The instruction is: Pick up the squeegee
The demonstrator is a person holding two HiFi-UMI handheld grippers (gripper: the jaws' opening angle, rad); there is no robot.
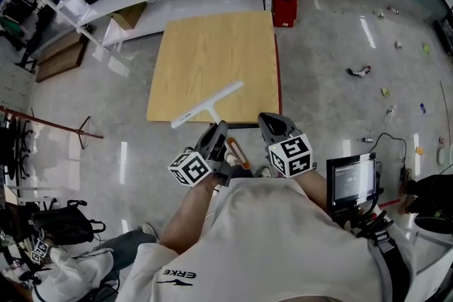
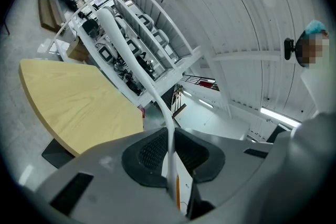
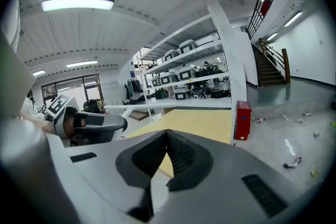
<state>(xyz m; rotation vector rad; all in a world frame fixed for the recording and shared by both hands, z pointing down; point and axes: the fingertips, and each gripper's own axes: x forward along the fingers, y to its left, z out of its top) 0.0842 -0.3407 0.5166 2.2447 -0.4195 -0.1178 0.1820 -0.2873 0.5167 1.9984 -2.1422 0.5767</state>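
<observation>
Fingers (image 2: 148, 152) of the left gripper (image 1: 220, 128) are clamped on the handle end of the squeegee (image 1: 208, 105).
From that grip the handle runs straight ahead, and the blade sits crosswise at its far end above the near edge of the tabletop (image 1: 212, 46), seemingly clear of it. The right gripper (image 1: 269, 119) is just beside, its fingers pressed together on nothing. Nothing blocks a further lift.
</observation>
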